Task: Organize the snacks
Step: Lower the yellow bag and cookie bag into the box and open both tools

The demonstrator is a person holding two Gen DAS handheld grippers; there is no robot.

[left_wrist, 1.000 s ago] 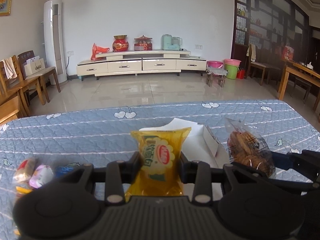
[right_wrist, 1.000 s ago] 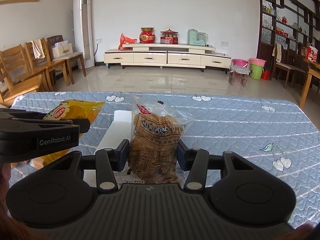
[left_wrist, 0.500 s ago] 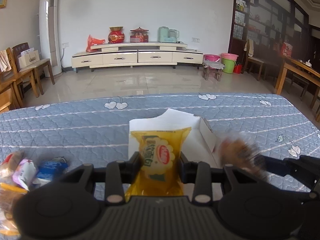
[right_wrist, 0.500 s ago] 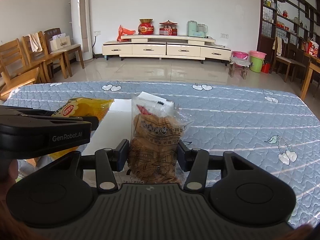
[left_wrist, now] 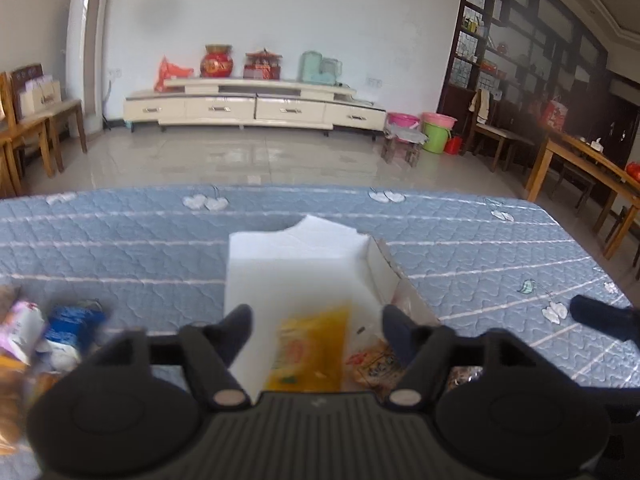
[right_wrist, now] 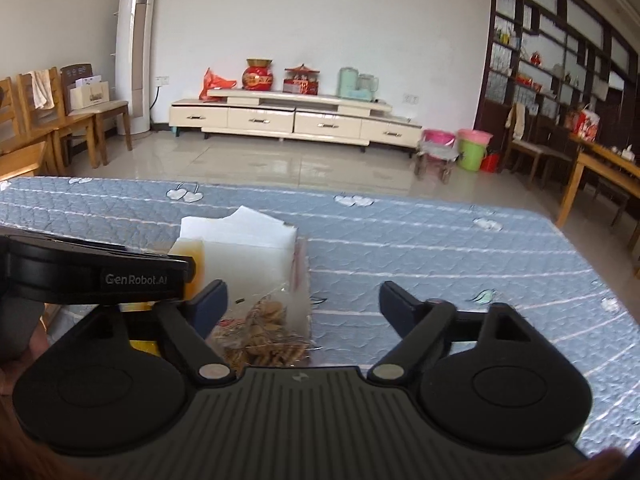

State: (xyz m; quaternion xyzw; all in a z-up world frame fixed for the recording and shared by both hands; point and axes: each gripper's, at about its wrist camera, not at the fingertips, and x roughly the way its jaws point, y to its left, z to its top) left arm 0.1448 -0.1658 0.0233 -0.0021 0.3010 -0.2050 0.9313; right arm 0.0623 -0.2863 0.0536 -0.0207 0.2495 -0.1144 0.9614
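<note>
- Releasing both packets into the white cardboard box (left_wrist: 296, 264) is the step I judge to be in hand; it lies open on the blue quilted cover (left_wrist: 120, 240)
- My left gripper (left_wrist: 316, 320) has its jaws opening, neither pad touching the yellow snack packet (left_wrist: 310, 350) that lies loose between them on the box floor
- My right gripper (right_wrist: 304, 300) is likewise opening, spread wide; the clear bag of brown biscuits (right_wrist: 264, 332) sits near its left finger, at the box's right side, apparently free of the pads; whether it lies wholly inside the wall I cannot tell
- To do this well I would let the jaws finish spreading before lifting, then draw each gripper straight up and back, so no pad snags film and drags a packet out
- More wrapped snacks (left_wrist: 44, 332) wait in a blurred heap on the cover to the left; I would send the left gripper there
</note>
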